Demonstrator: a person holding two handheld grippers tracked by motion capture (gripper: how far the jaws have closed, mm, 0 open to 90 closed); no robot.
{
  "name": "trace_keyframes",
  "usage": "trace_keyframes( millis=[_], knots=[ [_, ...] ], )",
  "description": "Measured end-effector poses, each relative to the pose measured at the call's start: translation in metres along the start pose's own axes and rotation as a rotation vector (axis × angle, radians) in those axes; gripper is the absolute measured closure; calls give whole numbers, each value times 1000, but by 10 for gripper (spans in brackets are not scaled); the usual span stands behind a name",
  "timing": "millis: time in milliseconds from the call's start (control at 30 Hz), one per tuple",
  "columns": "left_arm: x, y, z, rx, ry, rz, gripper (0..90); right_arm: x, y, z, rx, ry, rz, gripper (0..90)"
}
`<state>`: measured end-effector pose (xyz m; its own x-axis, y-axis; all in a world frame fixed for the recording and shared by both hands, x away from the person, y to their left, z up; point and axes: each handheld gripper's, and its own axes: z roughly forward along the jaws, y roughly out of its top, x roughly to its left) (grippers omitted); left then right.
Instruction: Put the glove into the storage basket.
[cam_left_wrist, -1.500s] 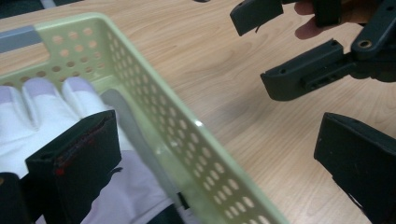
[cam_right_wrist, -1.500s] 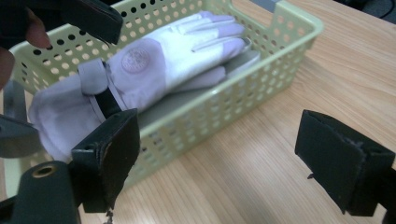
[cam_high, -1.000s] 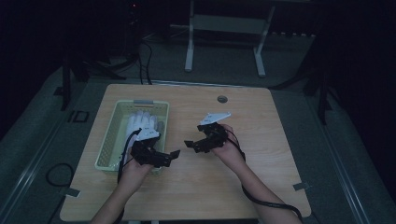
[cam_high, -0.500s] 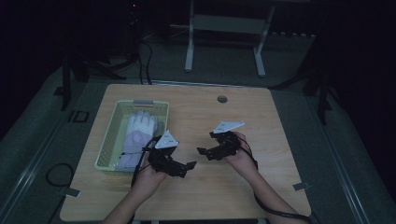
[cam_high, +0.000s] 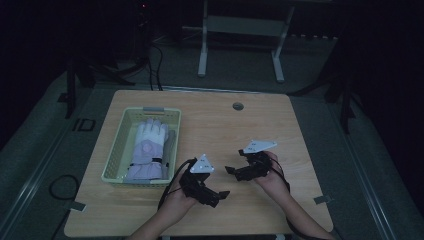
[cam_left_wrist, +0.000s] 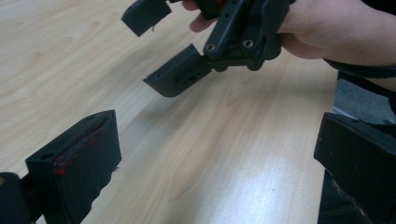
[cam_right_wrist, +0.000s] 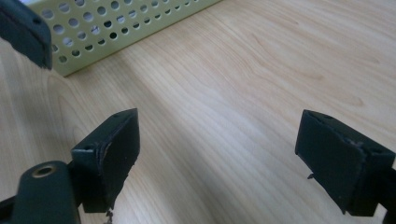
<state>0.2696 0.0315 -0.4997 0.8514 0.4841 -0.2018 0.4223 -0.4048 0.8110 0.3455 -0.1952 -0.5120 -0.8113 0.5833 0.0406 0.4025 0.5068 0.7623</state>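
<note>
Hands low over table (cam_high: 300, 125) near front edge, grippers tilted toward each other. Left gripper (cam_high: 212, 192) released, jaws wide, empty. Right gripper (cam_high: 237, 172) released, empty, just beside left. Glove (cam_high: 147, 150) flat inside basket (cam_high: 112, 157) by left edge, as seen from high view. Perforated basket wall (cam_right_wrist: 116, 28) close in right gripper view; right gripper's jaws (cam_left_wrist: 161, 49) in left gripper view.
</note>
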Motion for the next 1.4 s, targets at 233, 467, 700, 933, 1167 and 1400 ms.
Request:
trace_keyframes(
  millis=[233, 467, 700, 933, 1167, 1400],
  knots=[
    [-8, -7, 16, 38, -34, 17, 8, -4, -23, -8, -22, -11, 18, 140],
    [-12, -18, 33, 58, -72, 16, 9, -14, -52, -26, -27, -31, 67, 141],
    [-17, -23, 47, 87, -87, 42, 8, -15, -69, -30, -22, -54, 87, 139],
    [-21, -28, 52, 80, -126, 48, 8, -10, -82, -41, -21, -59, 65, 138],
    [-30, -39, 61, 85, -157, 76, 9, -8, -96, -48, -25, -82, 47, 137],
    [-30, -47, 64, 101, -139, 71, 9, -7, -100, -42, -11, -78, 24, 138]
  ],
)
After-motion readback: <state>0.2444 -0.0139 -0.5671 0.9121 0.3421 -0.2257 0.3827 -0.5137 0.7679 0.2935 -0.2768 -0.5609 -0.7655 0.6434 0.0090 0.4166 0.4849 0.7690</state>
